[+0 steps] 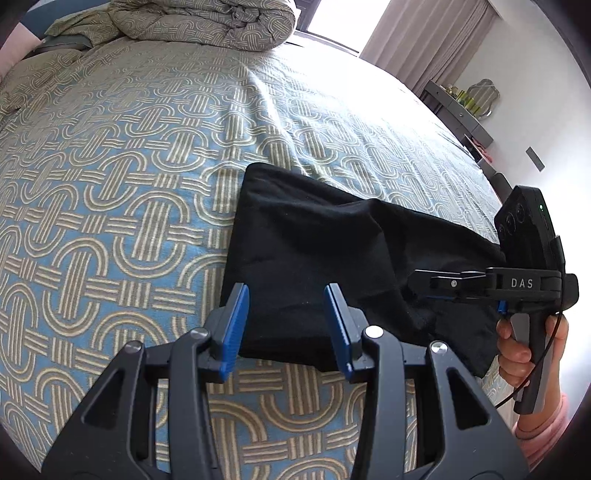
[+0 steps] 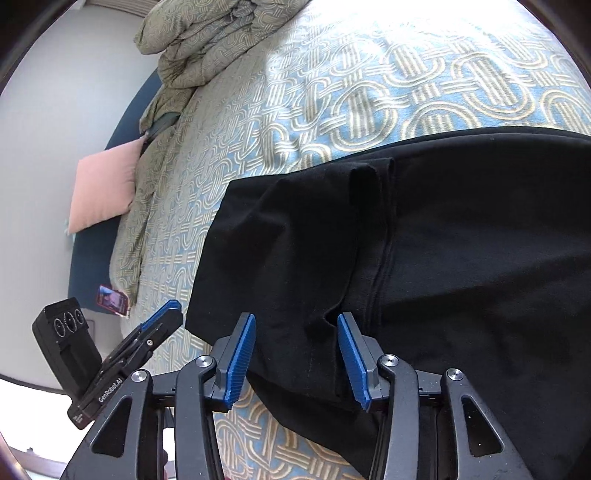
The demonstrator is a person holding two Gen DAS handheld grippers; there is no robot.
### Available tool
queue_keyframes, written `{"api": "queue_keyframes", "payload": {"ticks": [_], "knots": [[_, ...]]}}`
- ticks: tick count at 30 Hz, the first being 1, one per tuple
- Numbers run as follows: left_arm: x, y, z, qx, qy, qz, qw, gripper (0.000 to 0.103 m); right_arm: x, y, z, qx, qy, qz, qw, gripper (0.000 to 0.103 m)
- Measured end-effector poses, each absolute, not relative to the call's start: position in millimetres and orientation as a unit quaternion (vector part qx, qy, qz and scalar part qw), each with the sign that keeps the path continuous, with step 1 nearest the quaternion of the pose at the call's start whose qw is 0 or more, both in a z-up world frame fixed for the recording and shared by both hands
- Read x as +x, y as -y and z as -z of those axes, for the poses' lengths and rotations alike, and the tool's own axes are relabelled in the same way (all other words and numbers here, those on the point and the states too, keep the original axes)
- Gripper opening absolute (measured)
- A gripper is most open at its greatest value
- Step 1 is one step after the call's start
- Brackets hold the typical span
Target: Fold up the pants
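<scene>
A bed covered by a blue spread with a woven beige loop pattern fills both views, and a bunched duvet of the same pattern sits at its far end, with a pink pillow off its edge against the wall. The black pants lie flat on the bed near its near edge, folded over into a broad dark slab with a seam and a loose fold running across the top layer. In the left wrist view the left gripper hangs just over the pants' near left corner, its blue-padded fingers spread apart, the cloth lying below and between them without the pads pressing on it. In the right wrist view the right gripper is over the near edge of the pants, its fingers likewise spread, straddling a raised fold of the fabric; whether the pads touch it I cannot tell. A hand in a pink sleeve grips the right gripper's handle
</scene>
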State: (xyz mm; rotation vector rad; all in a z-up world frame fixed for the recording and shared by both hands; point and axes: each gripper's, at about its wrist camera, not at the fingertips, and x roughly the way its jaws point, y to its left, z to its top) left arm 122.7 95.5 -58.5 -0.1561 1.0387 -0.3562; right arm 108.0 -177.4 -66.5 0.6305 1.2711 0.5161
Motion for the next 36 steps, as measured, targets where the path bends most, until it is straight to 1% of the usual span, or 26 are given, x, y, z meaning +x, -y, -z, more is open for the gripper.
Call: {"api": "queue_keyframes", "payload": {"ticks": [1,2,4,9,12,15,17,18,20,21,23,28,30,32,34,36], "knots": [[122.3,-93.6,59.2,-0.071,-0.494,0.169,0.850,0.044,109.2,173.6,66.7,0.285,-0.575,-0.244,0.727,0.019],[122.1,-92.6,60.0,-0.069,-0.495,0.169,0.850,0.044,111.4,168.3,66.5,0.281,-0.575,-0.252,0.726,0.003],[120.6,-92.4,60.1,-0.062,-0.496,0.166,0.850,0.044,110.9,165.1,62.6,0.274,-0.569,-0.241,0.737,0.001],[120.5,-99.0,58.2,-0.065,-0.492,0.163,0.853,0.044,86.5,191.0,30.3,0.263,-0.528,-0.201,0.782,0.001],[122.8,-98.3,60.6,-0.071,-0.496,0.158,0.851,0.044,79.2,204.6,37.0,0.254,-0.550,-0.189,0.773,0.002],[121.7,-95.2,61.5,-0.069,-0.496,0.161,0.850,0.044,77.4,215.8,54.7,0.267,-0.568,-0.166,0.761,0.006],[120.6,-92.9,61.8,-0.058,-0.497,0.161,0.850,0.044,78.5,223.8,61.1,0.296,-0.569,-0.167,0.749,0.022],[120.5,-92.1,61.8,-0.054,-0.499,0.160,0.850,0.044,79.8,227.2,62.2,0.307,-0.564,-0.167,0.748,0.029],[122.2,-91.9,62.3,-0.054,-0.501,0.159,0.849,0.044,85.8,230.1,62.4,0.322,-0.550,-0.175,0.750,0.053],[123.0,-92.0,62.3,-0.055,-0.501,0.158,0.849,0.044,90.5,229.8,63.0,0.327,-0.547,-0.183,0.748,0.056],[124.1,-92.3,63.1,-0.056,-0.501,0.158,0.849,0.044,101.5,224.7,67.4,0.334,-0.551,-0.196,0.739,0.059],[129.0,-88.1,73.9,-0.045,-0.513,0.153,0.843,0.045,116.1,211.6,85.9,0.322,-0.585,-0.197,0.718,0.060],[130.0,-86.5,77.7,-0.044,-0.516,0.152,0.842,0.045,116.2,211.0,86.5,0.329,-0.579,-0.205,0.717,0.067],[130.2,-84.6,80.6,-0.042,-0.517,0.153,0.841,0.047,118.0,210.9,89.3,0.344,-0.575,-0.215,0.710,0.077],[130.2,-83.5,81.7,-0.040,-0.516,0.155,0.841,0.049,123.1,206.7,89.4,0.344,-0.572,-0.228,0.709,0.081],[129.3,-83.5,81.2,-0.039,-0.514,0.157,0.842,0.049,128.7,202.5,89.1,0.341,-0.567,-0.237,0.712,0.081]]}}
